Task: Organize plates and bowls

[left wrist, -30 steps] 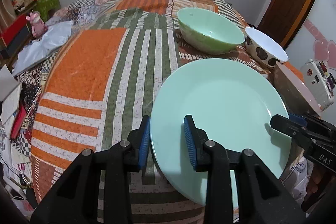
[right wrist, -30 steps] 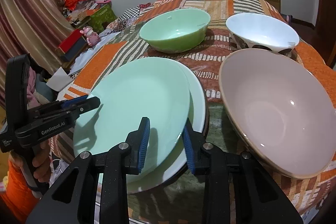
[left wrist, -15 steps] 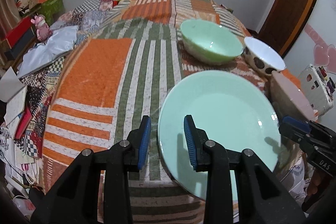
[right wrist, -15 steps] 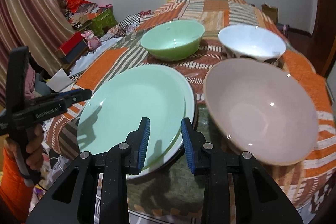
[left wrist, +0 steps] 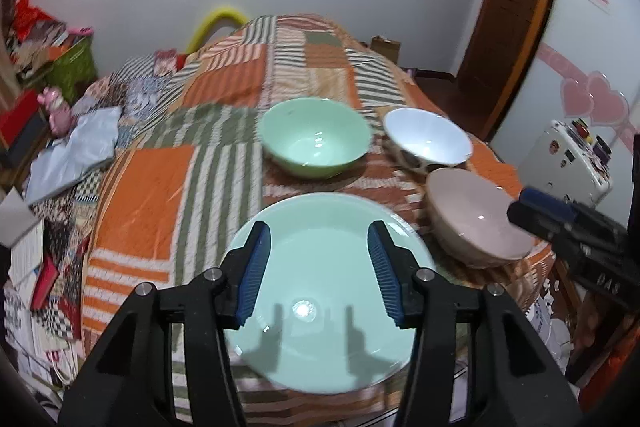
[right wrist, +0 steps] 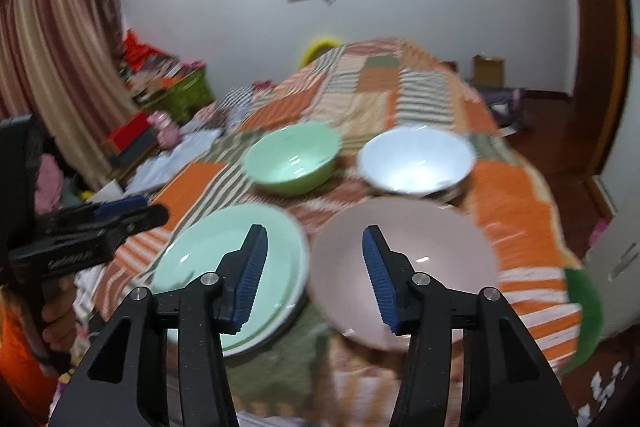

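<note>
Left wrist view: my left gripper [left wrist: 318, 273] is spread wide, holding nothing, above the mint plate [left wrist: 320, 327] on the quilt [left wrist: 152, 195].

Right wrist view: my right gripper [right wrist: 312, 273] gapes empty; I should approach the pink bowl [right wrist: 432, 267] rim squarely, then nest the 3 bowls.

Mint plate [left wrist: 320, 291] glossy, smooth; pink bowl [right wrist: 404, 267] glossy; patchwork quilt [left wrist: 160, 195] matt cloth; door [left wrist: 508, 7] varnished wood.

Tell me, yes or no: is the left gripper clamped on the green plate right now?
No. The left gripper stands wide open above the green plate, its blue pads apart and touching nothing.
</note>
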A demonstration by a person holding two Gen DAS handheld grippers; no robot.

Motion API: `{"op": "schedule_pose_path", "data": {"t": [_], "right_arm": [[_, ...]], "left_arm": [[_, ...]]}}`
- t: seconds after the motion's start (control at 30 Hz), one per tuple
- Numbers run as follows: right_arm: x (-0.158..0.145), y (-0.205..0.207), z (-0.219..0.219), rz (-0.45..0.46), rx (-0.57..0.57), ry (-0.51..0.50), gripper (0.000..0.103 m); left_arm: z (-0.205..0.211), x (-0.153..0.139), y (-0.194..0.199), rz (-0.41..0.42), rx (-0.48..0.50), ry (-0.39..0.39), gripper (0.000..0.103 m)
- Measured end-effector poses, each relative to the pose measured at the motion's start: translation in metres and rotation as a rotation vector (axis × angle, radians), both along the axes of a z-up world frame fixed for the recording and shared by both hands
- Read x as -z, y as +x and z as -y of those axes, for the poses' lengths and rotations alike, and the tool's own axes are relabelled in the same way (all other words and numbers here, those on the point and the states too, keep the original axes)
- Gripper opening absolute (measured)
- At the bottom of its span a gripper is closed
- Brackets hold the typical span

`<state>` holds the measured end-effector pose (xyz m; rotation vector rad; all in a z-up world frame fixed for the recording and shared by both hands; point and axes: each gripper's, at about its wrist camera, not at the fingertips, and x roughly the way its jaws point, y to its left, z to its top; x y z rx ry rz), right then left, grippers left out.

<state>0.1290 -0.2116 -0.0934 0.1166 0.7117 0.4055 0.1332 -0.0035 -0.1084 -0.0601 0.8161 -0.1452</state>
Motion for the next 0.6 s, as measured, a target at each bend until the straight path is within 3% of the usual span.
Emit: {"op": "schedule_pose_path", "data": {"t": [0.13,0.23,0.6], "right_arm": [[0.0,0.004,0.028,0.007,0.058,-0.014,0.05],[0.004,0.005,0.046,0.011,0.089,-0.041,0.051],[0.039,0.018,0.079,-0.105,0.134,-0.03,0.051]], "left_arm": [[0.02,-0.003,0.009,-0.005,0.019,-0.009,0.066],[0.037,-0.002,0.018,-0.008,0.029,0.005,0.071],[0.094,0.034,0.056,-0.117,0.116,0.029,0.072]]}}
